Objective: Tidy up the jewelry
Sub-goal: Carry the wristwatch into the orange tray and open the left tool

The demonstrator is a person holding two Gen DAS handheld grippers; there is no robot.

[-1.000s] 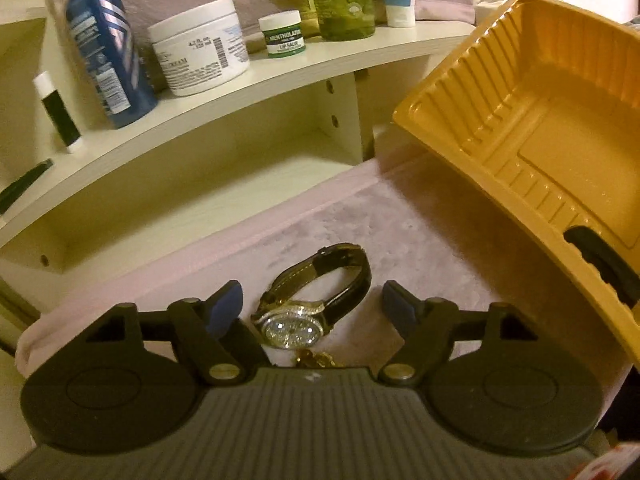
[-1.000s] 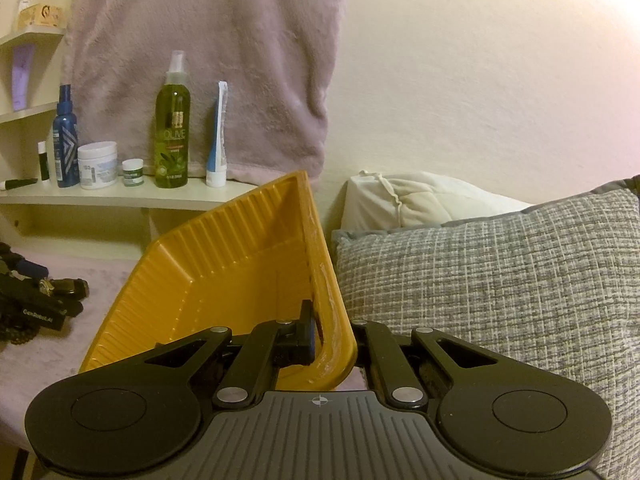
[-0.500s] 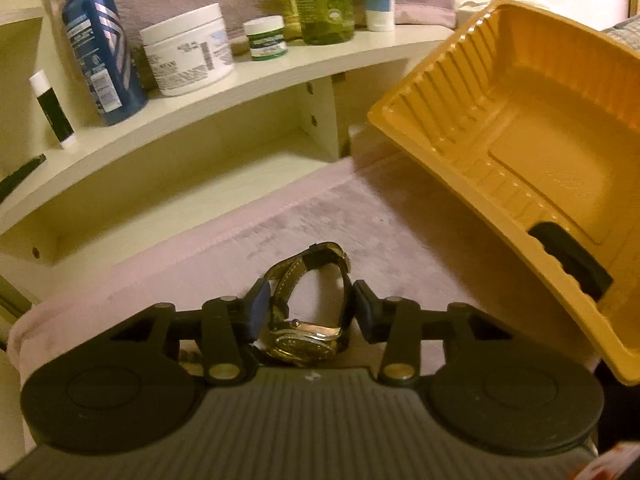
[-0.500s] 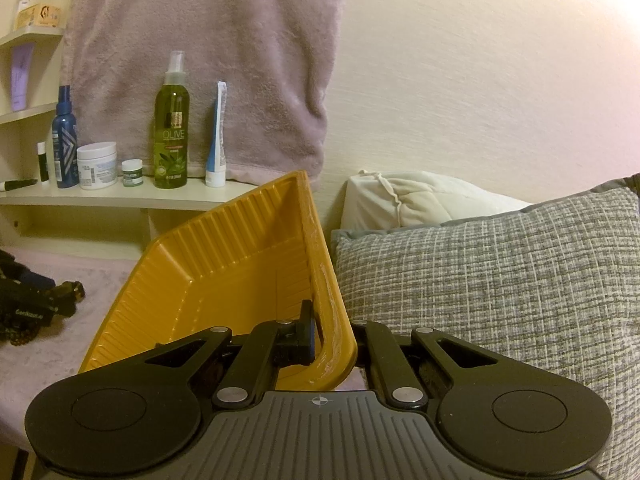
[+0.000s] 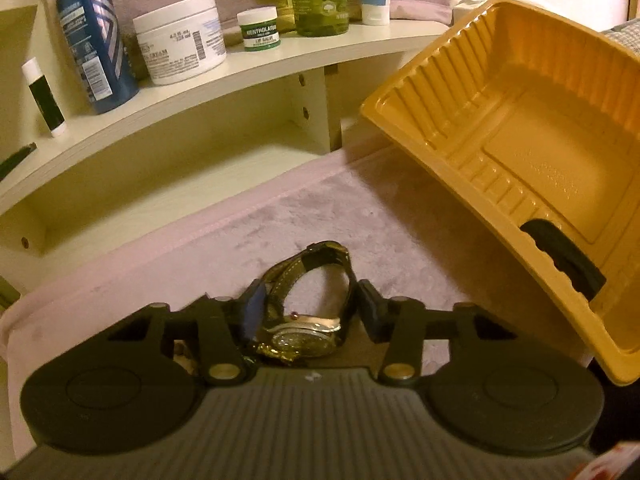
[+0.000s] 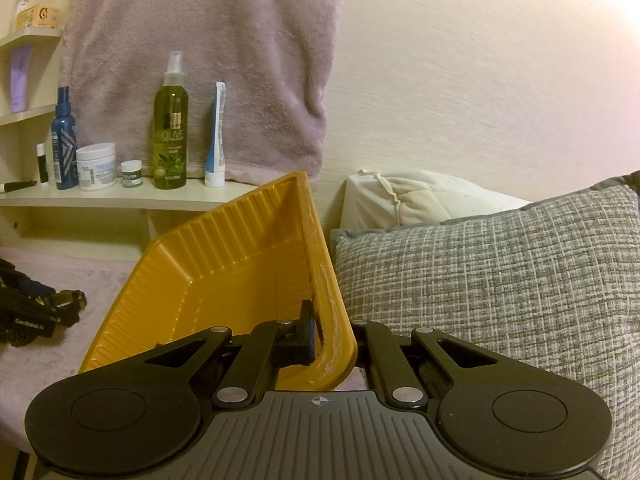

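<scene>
Two pads of my left gripper (image 5: 308, 312), just closing, clamp the watch (image 5: 310, 320) across its floppy strap, its heavy case sagging nearest me, while my right gripper (image 6: 334, 334) pinches the light tray (image 6: 224, 272) rim.

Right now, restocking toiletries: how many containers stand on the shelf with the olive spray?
6: lip balm stick, blue bottle, white cream jar, small green-lidded jar, olive spray, blue-white tube, left to right.

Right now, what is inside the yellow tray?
The tray holds no jewelry: only bare ribbed plastic shows, with one finger of the right tool clamped over its rim. The near inner corner is hidden by the rim and tool.
</scene>
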